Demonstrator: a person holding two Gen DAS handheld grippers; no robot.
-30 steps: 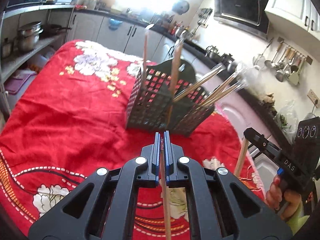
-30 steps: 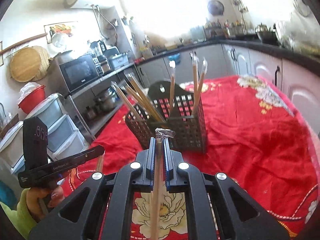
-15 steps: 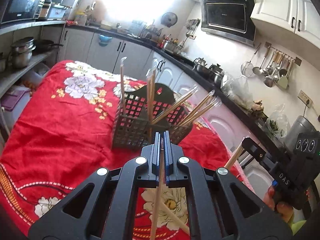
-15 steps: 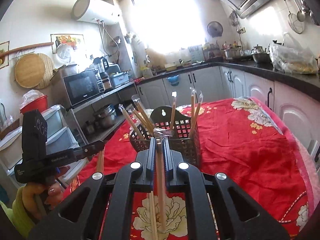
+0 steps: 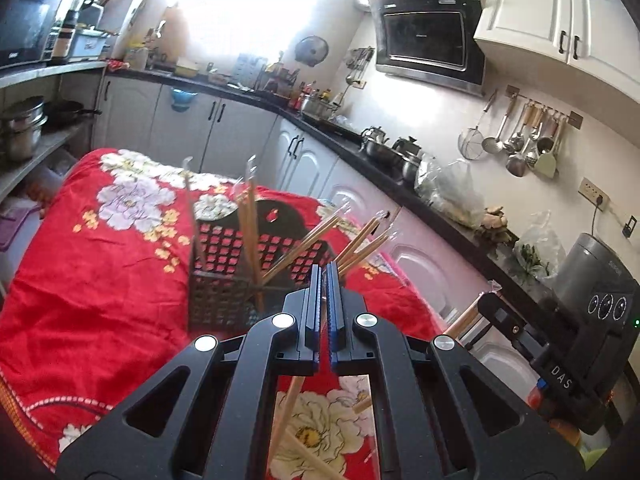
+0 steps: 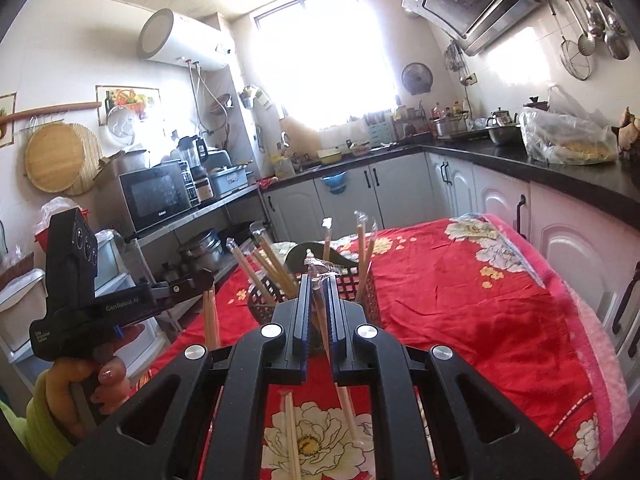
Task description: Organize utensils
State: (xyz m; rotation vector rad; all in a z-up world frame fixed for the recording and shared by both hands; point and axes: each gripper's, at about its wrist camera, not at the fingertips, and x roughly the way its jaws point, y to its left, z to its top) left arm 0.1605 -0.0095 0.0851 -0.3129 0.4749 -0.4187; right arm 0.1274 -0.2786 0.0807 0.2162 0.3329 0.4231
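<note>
Left wrist view: black basket [image 5: 240, 280] ahead of the left tool [image 5: 323, 276] already holds about eight wrapped chopsticks [image 5: 250, 216]. Each tool is clenched on one more stick; right tool [image 6: 318, 280] likewise. Loose sticks [image 6: 292, 432] remain on the table [image 6: 460, 320] below.

Both tongs [image 5: 324, 276] [image 6: 318, 282] higher, basket [image 5: 224, 300] farther.

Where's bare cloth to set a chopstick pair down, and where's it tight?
Free: red cloth between the basket and the counter-side table edge; also cloth to the basket's other side. Crowded: under both tongs, loose chopsticks lie on the flower print; basket slots bristle with sticks.
</note>
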